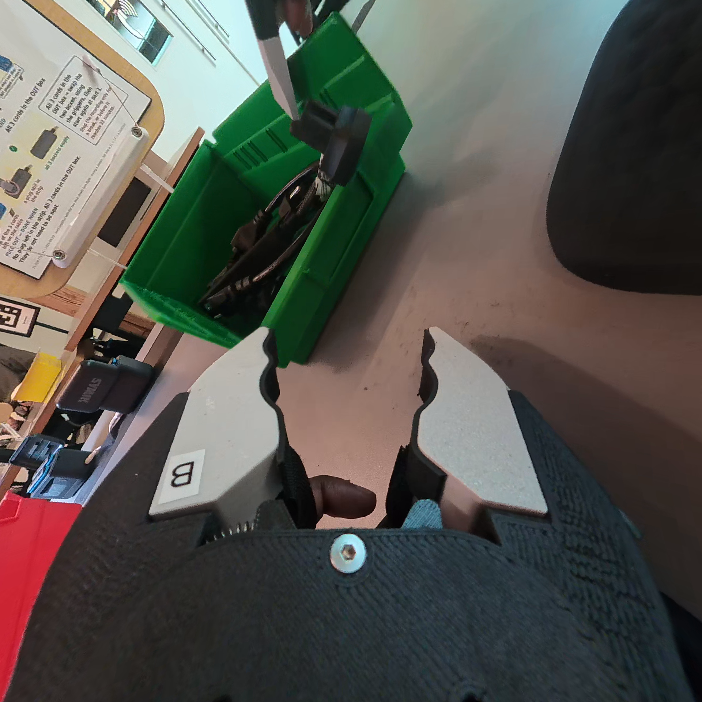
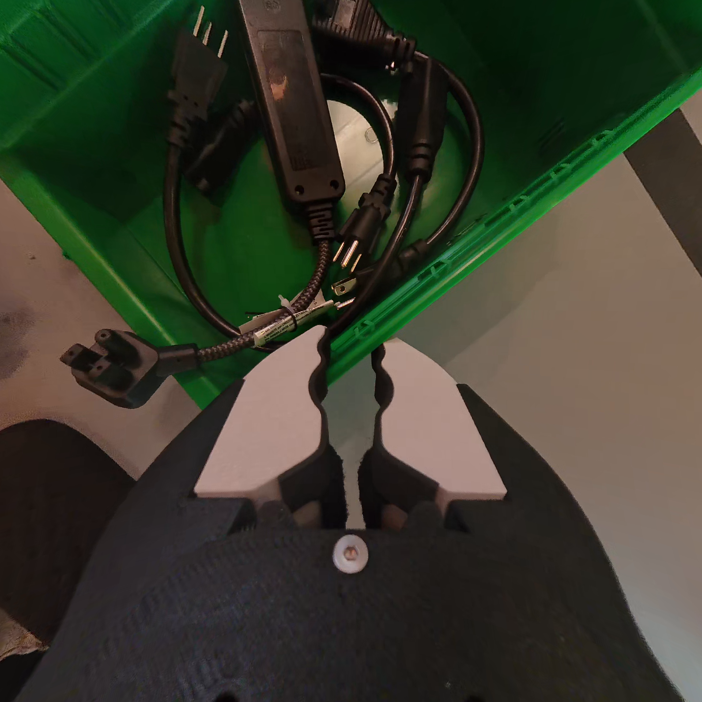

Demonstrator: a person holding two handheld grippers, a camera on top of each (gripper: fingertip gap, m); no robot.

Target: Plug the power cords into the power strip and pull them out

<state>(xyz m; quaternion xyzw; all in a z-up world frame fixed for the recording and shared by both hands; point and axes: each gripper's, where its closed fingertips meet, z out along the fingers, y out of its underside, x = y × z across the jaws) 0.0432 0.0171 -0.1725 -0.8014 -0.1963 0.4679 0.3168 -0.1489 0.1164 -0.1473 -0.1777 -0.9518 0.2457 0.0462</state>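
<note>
A green bin (image 2: pixel 475 235) holds a black power strip (image 2: pixel 292 114) and several black power cords (image 2: pixel 364 216) with bare prongs. The strip's braided cord runs over the bin wall to a flat black plug (image 2: pixel 114 364) that hangs outside, left of my right gripper. My right gripper (image 2: pixel 351 342) sits over the bin's near rim, with its jaws a narrow gap apart and nothing between them. A cord passes beside its left fingertip. My left gripper (image 1: pixel 347 338) is wide open and empty above the table, just short of the bin (image 1: pixel 182 243). One right finger (image 1: pixel 279 72) shows beside the flat plug (image 1: pixel 334 144).
An instruction board (image 1: pixel 68 159) stands behind the bin. Black clamp-like devices (image 1: pixel 102 383) sit at the table's left edge, with a red box (image 1: pixel 34 551) below them. A large dark rounded object (image 1: pixel 638 171) lies at the right. The grey table (image 1: pixel 475 304) is scuffed. There is about 25 centimeters between the tips of the two grippers.
</note>
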